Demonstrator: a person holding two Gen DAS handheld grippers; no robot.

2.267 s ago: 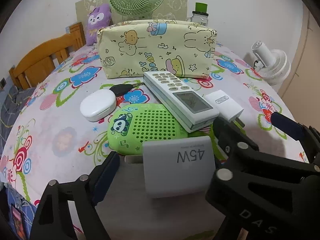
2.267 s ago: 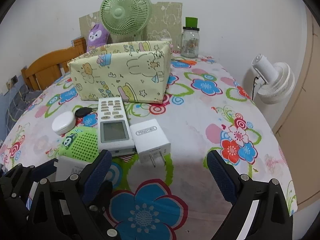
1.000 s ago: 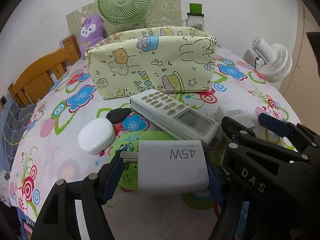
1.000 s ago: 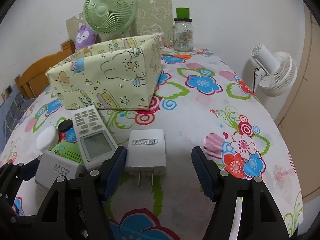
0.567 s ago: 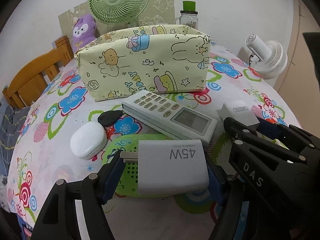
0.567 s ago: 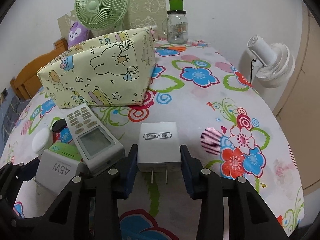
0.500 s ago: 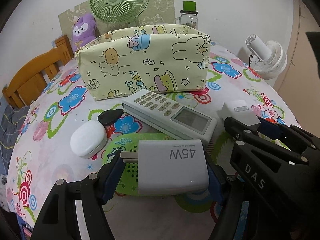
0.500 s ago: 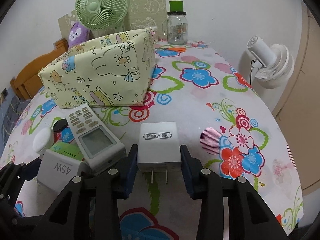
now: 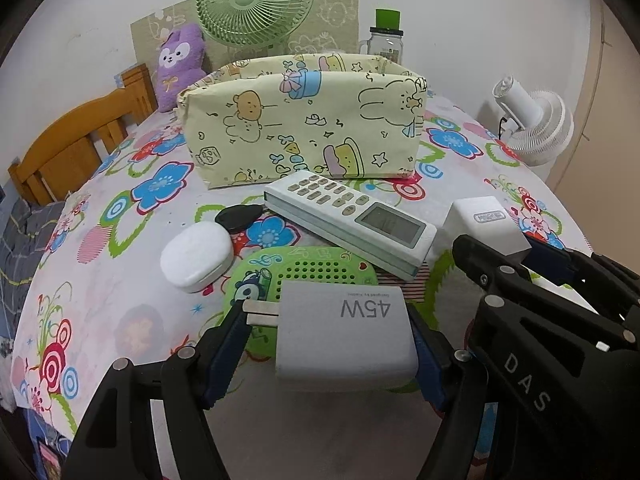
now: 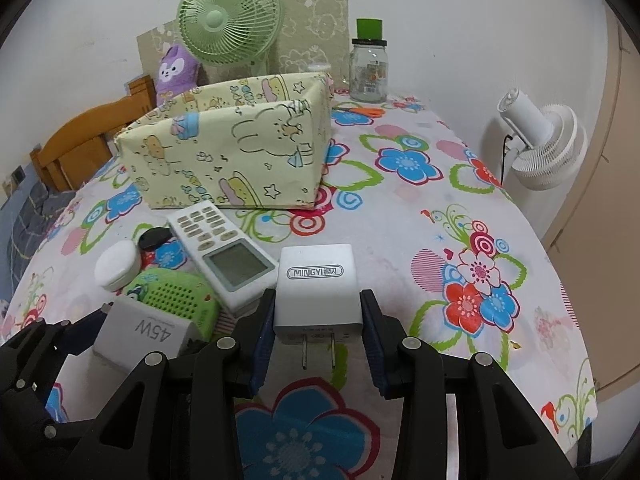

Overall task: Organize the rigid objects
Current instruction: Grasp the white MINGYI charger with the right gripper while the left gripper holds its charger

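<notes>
My left gripper (image 9: 326, 342) is shut on a grey charger marked 45W (image 9: 344, 330), held just above the table in front of a green speaker (image 9: 308, 270). My right gripper (image 10: 316, 332) is shut on a white MINGYI plug charger (image 10: 316, 286), prongs pointing toward me, lifted slightly off the cloth. A white remote (image 9: 348, 220) lies across the speaker's far edge. A white earbud case (image 9: 196, 250) and a black key fob (image 9: 238, 216) lie to the left. The open yellow cartoon-print fabric bin (image 9: 304, 132) stands behind them.
A green desk fan (image 9: 254, 0), a purple plush toy (image 9: 180, 64) and a glass jar with a green lid (image 10: 370, 68) stand at the back. Orange scissors (image 10: 360, 111) lie near the jar. A white fan (image 10: 540, 148) stands off the table's right edge; wooden chair (image 9: 76, 148) at left.
The right gripper closed on the white plug charger and raised it a little. The left gripper kept its hold on the 45W charger and shifted slightly toward the bin.
</notes>
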